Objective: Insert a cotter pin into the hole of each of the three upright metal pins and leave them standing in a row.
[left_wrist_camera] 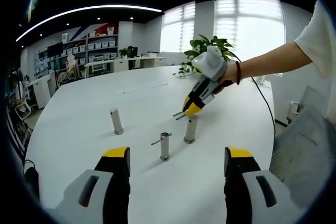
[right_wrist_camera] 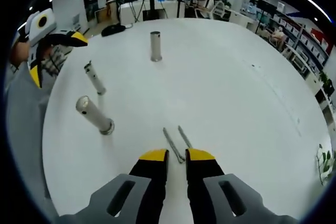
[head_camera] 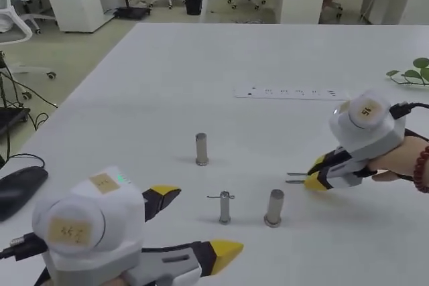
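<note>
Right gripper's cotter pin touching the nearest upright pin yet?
Apart. The right gripper view shows bare table between the held cotter pin and the pin; the head view shows a gap too.

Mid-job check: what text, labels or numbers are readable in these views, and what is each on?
Tan sticker on the right hand-held gripper: handwritten marks, too blurred to read.
Two tan stickers on the left hand-held gripper: handwriting, also blurred.
Power strip on the table: printed marks, too small to read.
Metal pins and the cotter pin: no markings seen.
So nothing reads for certain.
</note>
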`<control>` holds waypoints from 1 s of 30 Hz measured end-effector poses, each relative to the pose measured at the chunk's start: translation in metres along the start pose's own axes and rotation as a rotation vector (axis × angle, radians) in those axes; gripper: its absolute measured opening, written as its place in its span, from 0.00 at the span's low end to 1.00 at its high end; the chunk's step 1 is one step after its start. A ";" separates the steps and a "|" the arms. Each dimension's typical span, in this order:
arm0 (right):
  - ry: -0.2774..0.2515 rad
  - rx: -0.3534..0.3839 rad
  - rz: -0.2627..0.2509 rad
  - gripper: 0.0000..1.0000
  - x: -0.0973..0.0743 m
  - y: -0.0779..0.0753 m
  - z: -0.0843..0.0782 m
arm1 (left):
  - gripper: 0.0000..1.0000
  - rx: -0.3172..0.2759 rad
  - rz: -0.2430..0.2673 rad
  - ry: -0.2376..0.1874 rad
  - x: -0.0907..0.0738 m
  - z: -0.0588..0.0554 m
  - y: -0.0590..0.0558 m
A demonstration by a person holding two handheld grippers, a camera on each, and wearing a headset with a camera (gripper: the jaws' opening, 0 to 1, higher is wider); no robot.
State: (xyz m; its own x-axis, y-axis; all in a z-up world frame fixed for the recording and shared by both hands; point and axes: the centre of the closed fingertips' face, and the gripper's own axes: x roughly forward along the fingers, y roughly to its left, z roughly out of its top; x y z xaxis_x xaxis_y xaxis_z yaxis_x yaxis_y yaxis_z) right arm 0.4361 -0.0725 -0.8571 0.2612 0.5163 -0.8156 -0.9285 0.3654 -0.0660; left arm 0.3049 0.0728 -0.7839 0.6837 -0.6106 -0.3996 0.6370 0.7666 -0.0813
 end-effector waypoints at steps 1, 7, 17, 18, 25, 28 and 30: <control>0.008 -0.013 0.002 0.15 0.000 0.000 -0.001 | 0.73 -0.004 -0.002 -0.003 0.000 0.001 0.000; 0.041 -0.055 0.024 0.14 0.002 0.000 -0.002 | 0.76 -0.011 -0.009 -0.009 0.000 0.003 -0.002; 0.082 -0.110 0.076 0.12 0.005 0.004 -0.004 | 0.77 -0.015 -0.015 -0.004 0.000 0.002 -0.002; 0.087 -0.115 0.080 0.11 0.004 0.004 -0.005 | 0.77 -0.015 -0.016 -0.003 0.000 0.002 -0.002; 0.115 -0.131 0.118 0.08 0.005 0.005 -0.004 | 0.76 -0.012 -0.028 0.003 0.001 0.001 -0.005; 0.123 -0.122 0.119 0.06 0.006 0.003 -0.004 | 0.76 -0.011 -0.030 0.004 0.001 0.001 -0.005; 0.131 -0.118 0.120 0.06 0.006 0.003 -0.004 | 0.76 -0.009 -0.032 0.005 0.001 0.001 -0.005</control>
State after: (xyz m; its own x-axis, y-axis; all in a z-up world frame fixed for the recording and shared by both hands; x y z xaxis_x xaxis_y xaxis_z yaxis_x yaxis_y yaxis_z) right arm 0.4337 -0.0719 -0.8646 0.1180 0.4430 -0.8887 -0.9772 0.2107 -0.0247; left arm 0.3024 0.0679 -0.7825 0.6617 -0.6336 -0.4009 0.6549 0.7487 -0.1026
